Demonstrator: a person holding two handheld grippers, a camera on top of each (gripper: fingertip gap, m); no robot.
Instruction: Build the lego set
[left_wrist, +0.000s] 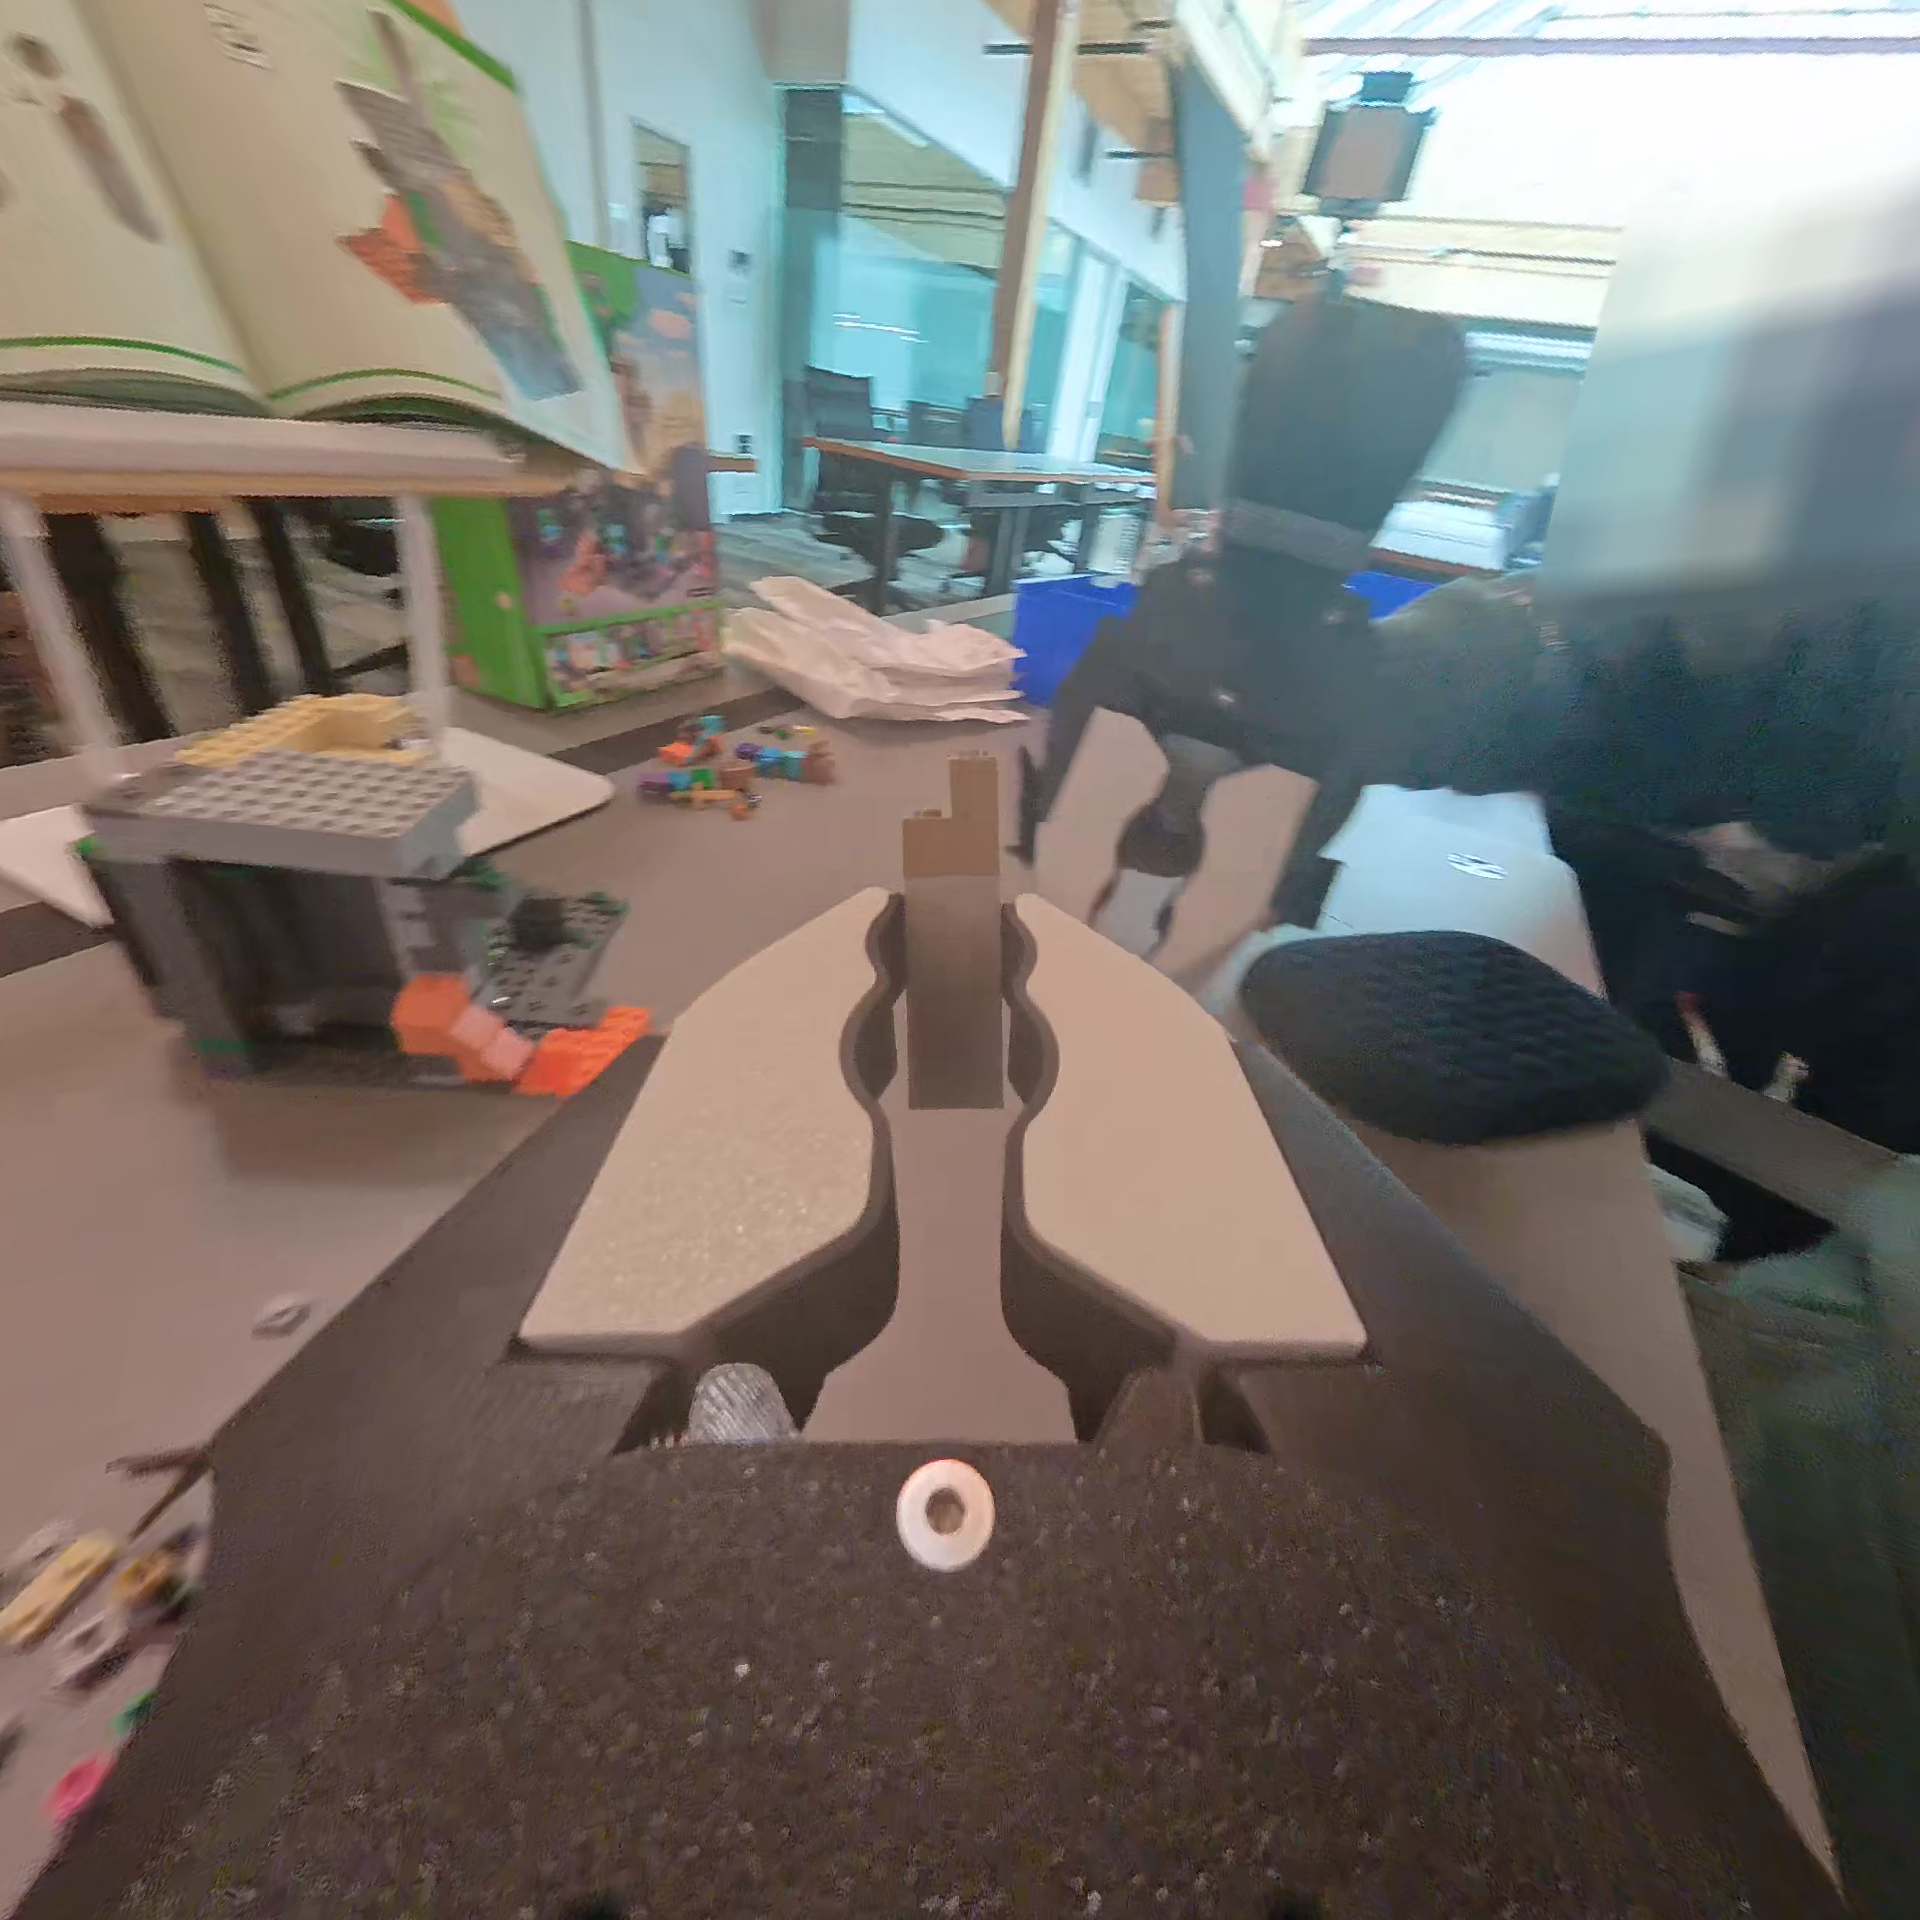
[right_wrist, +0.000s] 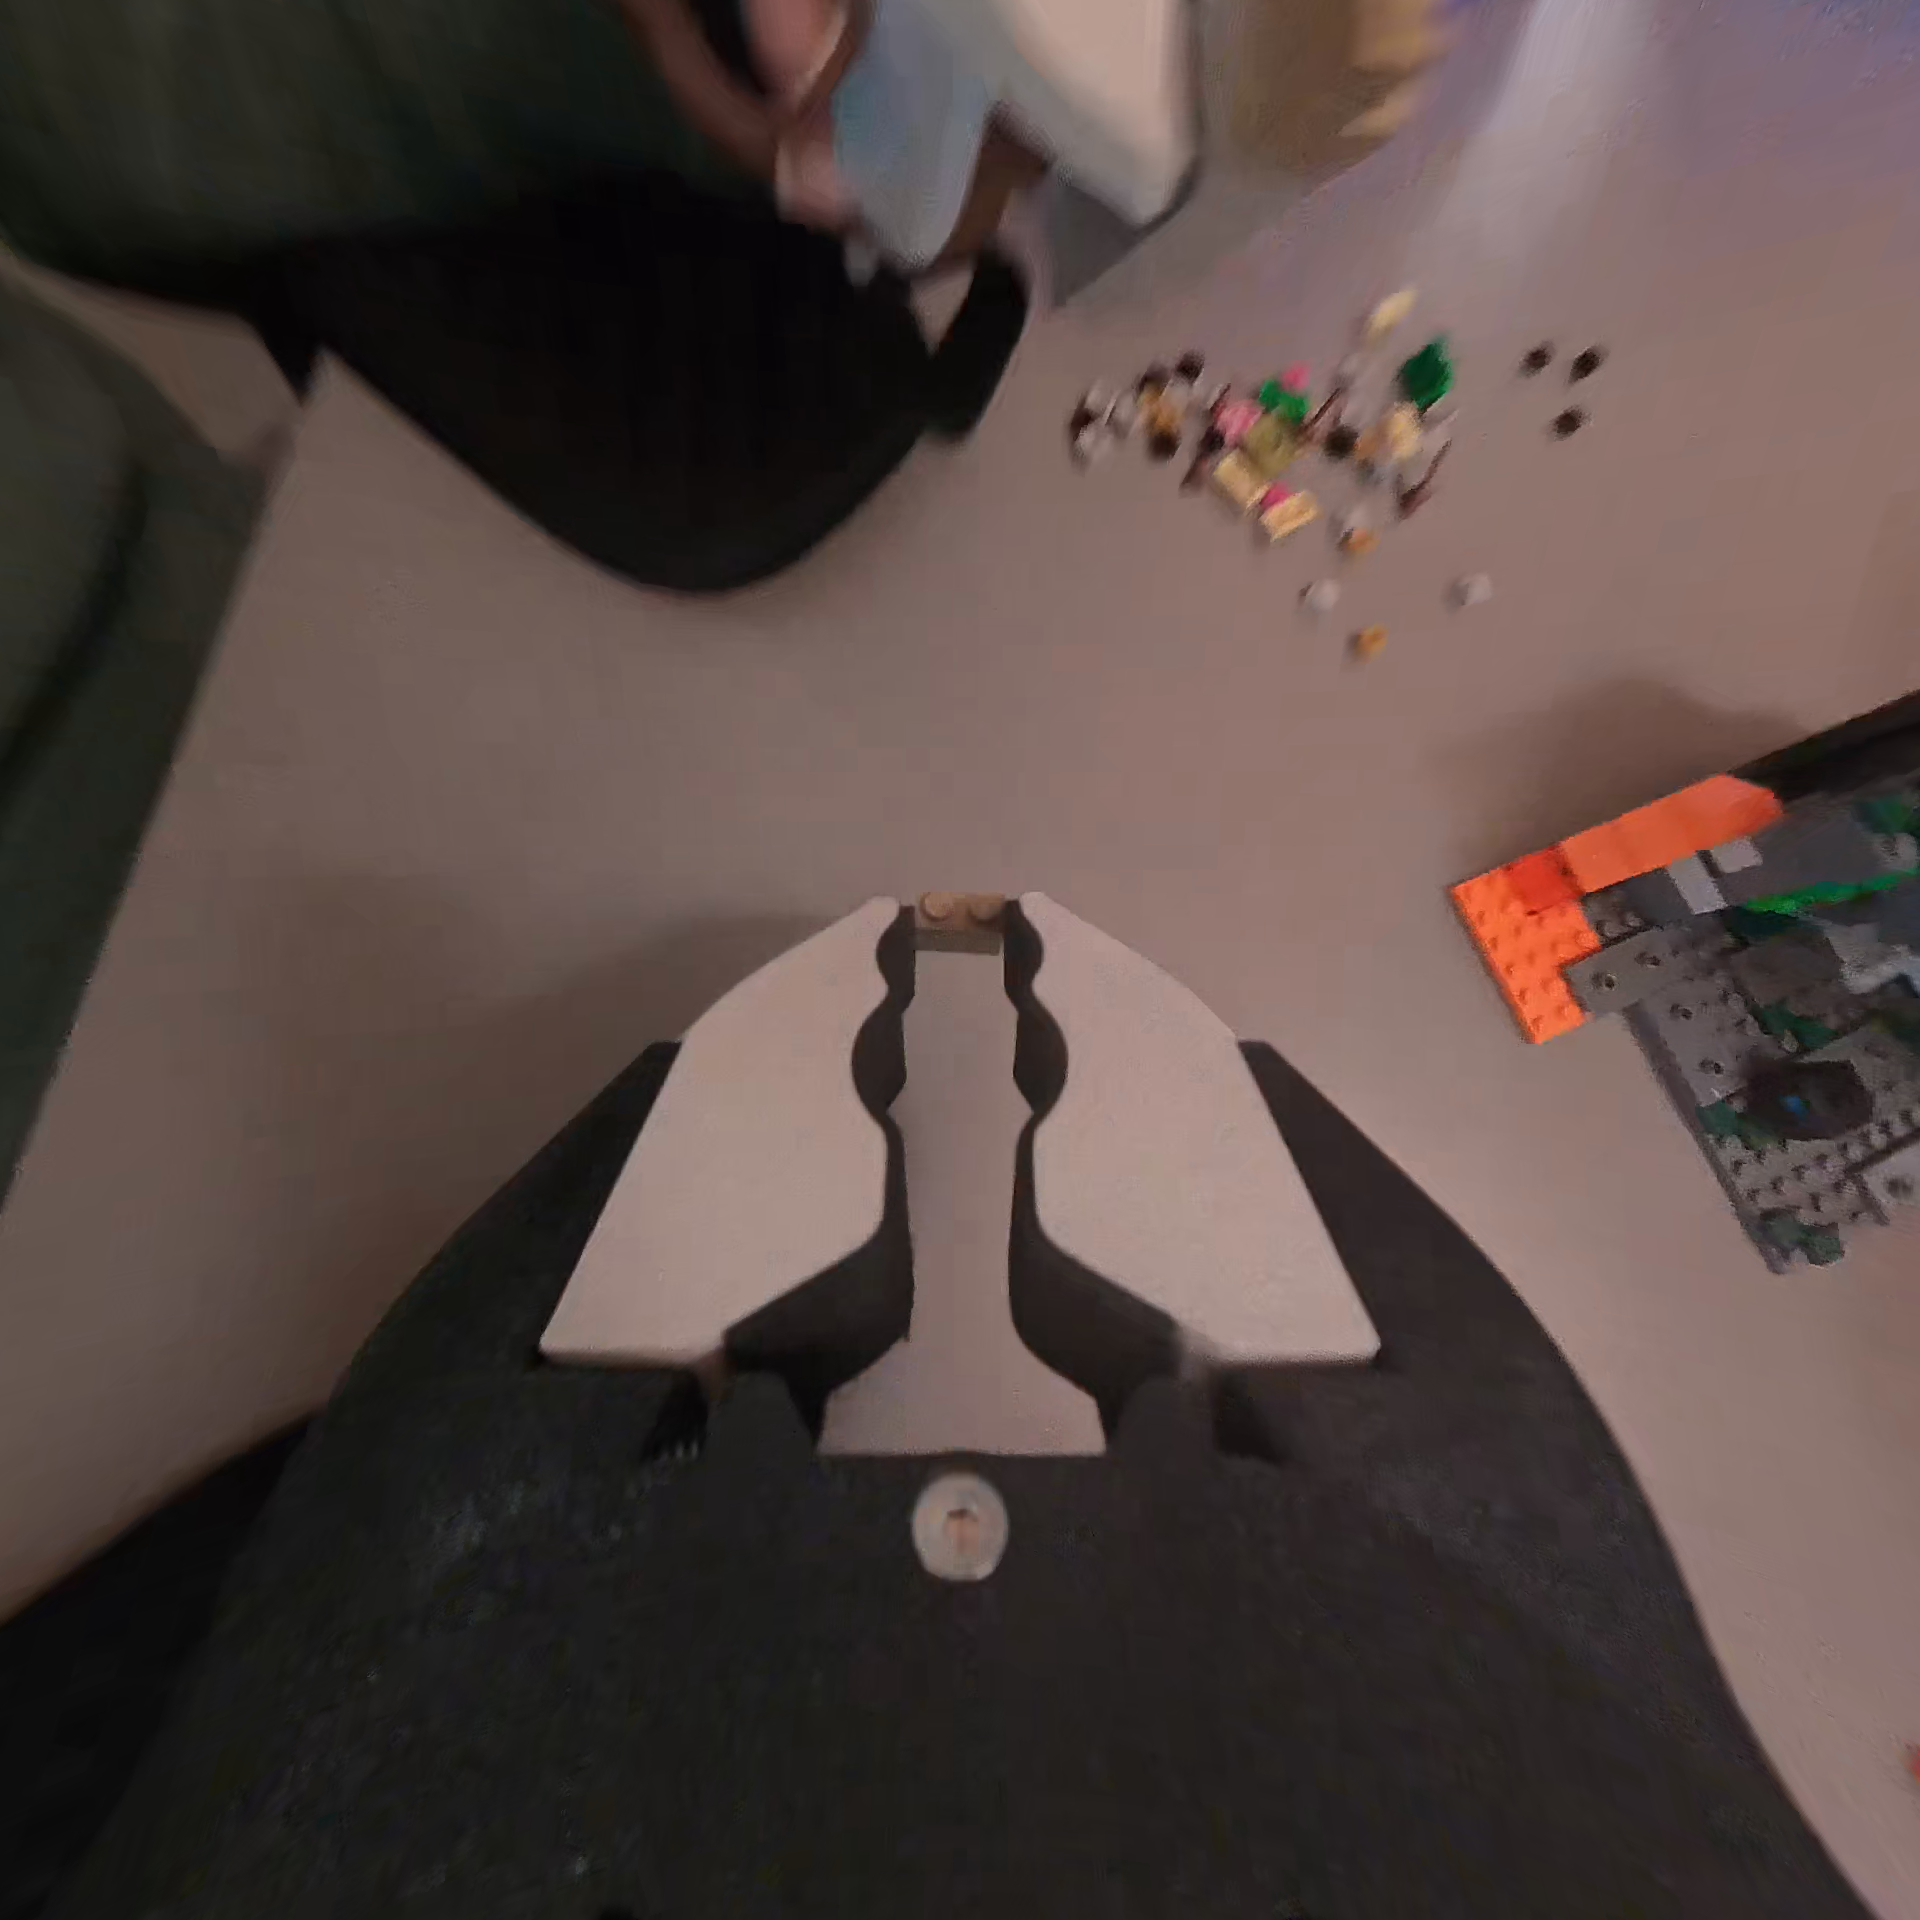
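Between each hand-held gripper's pads sits a tan brick (right_wrist: 960, 925).

A grey brick building (left_wrist: 301, 894) with orange bricks at its foot stands on the grey table (left_wrist: 260, 1174), and a white stand (left_wrist: 260, 447) behind it carries an open instruction booklet (left_wrist: 260, 208). A green toy box (left_wrist: 603, 582) stands farther back beside crumpled white bags (left_wrist: 883, 655), with a heap of small coloured pieces (left_wrist: 727, 769) in front of them. Another scatter of small pieces (right_wrist: 1299, 447) lies on the table near a black bag (right_wrist: 623, 395).
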